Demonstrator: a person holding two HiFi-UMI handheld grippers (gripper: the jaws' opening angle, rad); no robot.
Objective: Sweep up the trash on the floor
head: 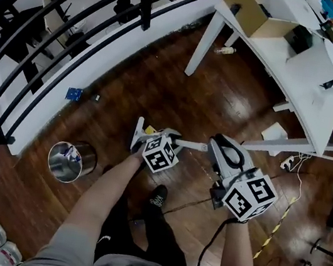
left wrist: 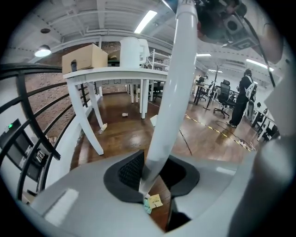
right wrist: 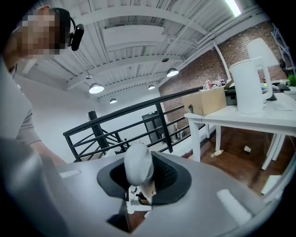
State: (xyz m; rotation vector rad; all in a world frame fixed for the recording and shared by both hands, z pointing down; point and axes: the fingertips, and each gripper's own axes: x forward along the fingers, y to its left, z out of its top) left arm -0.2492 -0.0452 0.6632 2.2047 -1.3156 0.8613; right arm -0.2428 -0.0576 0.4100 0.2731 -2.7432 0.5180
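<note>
The left gripper (left wrist: 148, 178) is clenched low on a white pole (left wrist: 173, 92), and the right gripper (right wrist: 138, 178) grasps its rounded top end. Yellow and teal paper scraps (left wrist: 152, 201) lie at the pole's foot. At lower left of the head view a metal bin (head: 89, 157) stands on the wooden floor (head: 161, 90) with a few scraps inside. Farther up, a bottle (head: 225, 50) lies under the white table (head: 310, 78). On that table a cardboard box (head: 249, 10) sits at top centre; what it holds cannot be seen.

The head camera looks steeply down at the dark wooden floor (head: 161, 90). Each gripper view sits tight behind its jaws, facing outward. All three share the white slant-legged table (head: 317, 73).
</note>
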